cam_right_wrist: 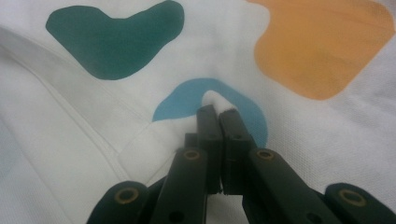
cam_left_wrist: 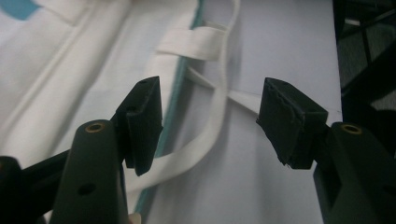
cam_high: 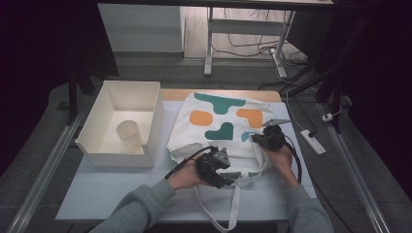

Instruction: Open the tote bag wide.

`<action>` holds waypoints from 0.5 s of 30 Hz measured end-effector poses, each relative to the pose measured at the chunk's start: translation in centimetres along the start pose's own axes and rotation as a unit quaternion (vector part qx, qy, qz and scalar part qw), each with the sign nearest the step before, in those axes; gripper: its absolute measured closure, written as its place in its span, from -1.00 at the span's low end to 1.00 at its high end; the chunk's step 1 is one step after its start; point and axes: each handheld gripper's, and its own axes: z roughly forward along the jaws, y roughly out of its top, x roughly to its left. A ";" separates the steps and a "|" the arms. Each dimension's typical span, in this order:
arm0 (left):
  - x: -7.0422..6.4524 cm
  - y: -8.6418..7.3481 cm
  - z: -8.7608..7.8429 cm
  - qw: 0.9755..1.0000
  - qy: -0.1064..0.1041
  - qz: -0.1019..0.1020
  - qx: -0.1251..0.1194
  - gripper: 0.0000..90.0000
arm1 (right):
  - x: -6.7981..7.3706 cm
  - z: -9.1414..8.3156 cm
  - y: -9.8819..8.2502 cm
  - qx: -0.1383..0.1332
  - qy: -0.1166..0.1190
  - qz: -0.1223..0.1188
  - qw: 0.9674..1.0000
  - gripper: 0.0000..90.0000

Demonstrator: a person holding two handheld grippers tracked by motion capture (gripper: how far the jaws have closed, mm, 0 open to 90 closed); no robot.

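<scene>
A white tote bag (cam_high: pixel 218 124) printed with teal, orange and blue shapes is laid flat on the counter (cam_high: pixel 97 189), right of centre, with its opening turned to the near edge and its strap (cam_high: pixel 235 204) trailing over that edge. The right gripper (cam_high: pixel 257 139) is set at the bag's near right corner, and in the right gripper view its jaws are seen pressed together on a small pinch of the bag's cloth at the blue shape (cam_right_wrist: pixel 212 100). The left gripper (cam_high: pixel 227 180) is held at the near left of the bag's mouth; in the left gripper view its jaws are seen well apart, with the strap (cam_left_wrist: pixel 205 140) and the teal-edged hem lying between and beyond them but pressed by neither pad.

To the far left, a white bin (cam_high: pixel 109 148) is placed on the counter, and a pale cup (cam_high: pixel 129 136) stands upright inside it, apart from the bag.

As a judgement, the work is at an early stage: one side of the bag's mouth is gripped, the other side is not yet taken, the mouth is not seen spread, and the cup is not yet handled.

No brand, label or readable writing is made out on the bag, the bin or the cup.
</scene>
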 end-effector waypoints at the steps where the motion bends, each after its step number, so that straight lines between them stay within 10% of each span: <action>1: -0.2 0.1 0.4 1.000 0.000 0.003 0.006 -0.07 | 0.0 0.0 0.0 0.000 0.000 0.000 1.000 0.95; 15: -0.2 -0.4 2.6 0.998 0.018 -0.002 0.057 0.93 | 0.0 0.0 0.0 -0.002 0.000 -0.001 1.000 0.95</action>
